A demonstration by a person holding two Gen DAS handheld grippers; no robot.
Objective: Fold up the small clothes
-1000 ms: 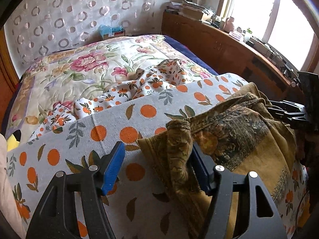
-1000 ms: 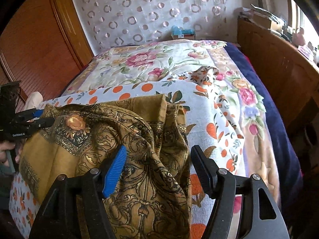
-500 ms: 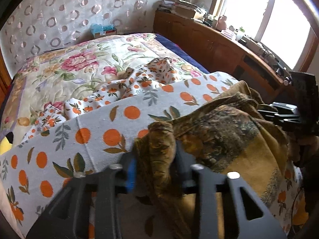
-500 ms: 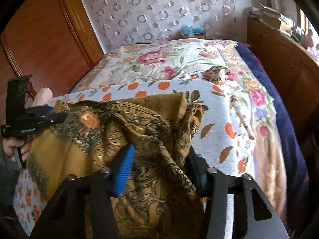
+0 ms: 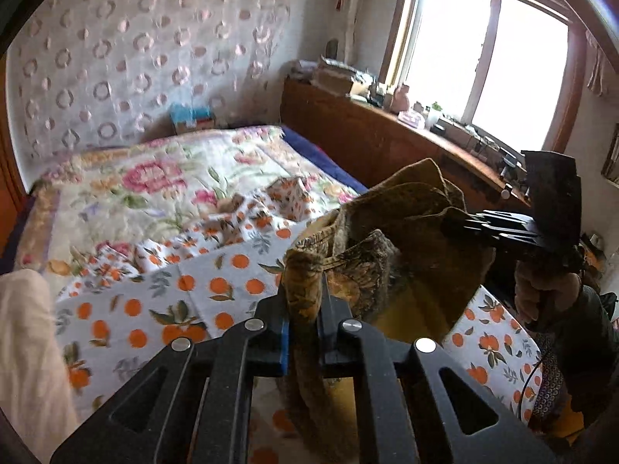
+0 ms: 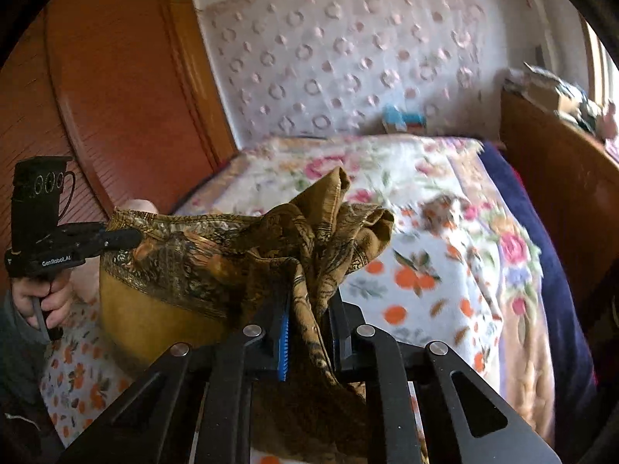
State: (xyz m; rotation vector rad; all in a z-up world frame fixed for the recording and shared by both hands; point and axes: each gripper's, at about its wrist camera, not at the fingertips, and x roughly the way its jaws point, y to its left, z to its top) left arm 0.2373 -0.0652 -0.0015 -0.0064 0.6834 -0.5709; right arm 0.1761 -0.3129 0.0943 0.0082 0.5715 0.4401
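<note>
I have the left tool (image 5: 303,301) and the right tool (image 6: 309,317) each closing on a bunched edge of the mustard-brown patterned garment of thin cloth (image 6: 216,266), pads already pinching fabric. It hangs between them above the near edge of the bed's orange-print sheet (image 5: 193,290), so I judge it can drop open for folding.

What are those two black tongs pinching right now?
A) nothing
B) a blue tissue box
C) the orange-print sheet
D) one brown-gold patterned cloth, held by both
D: the left tongs and right tongs each clamp a bunch of the brown-gold cloth.
</note>
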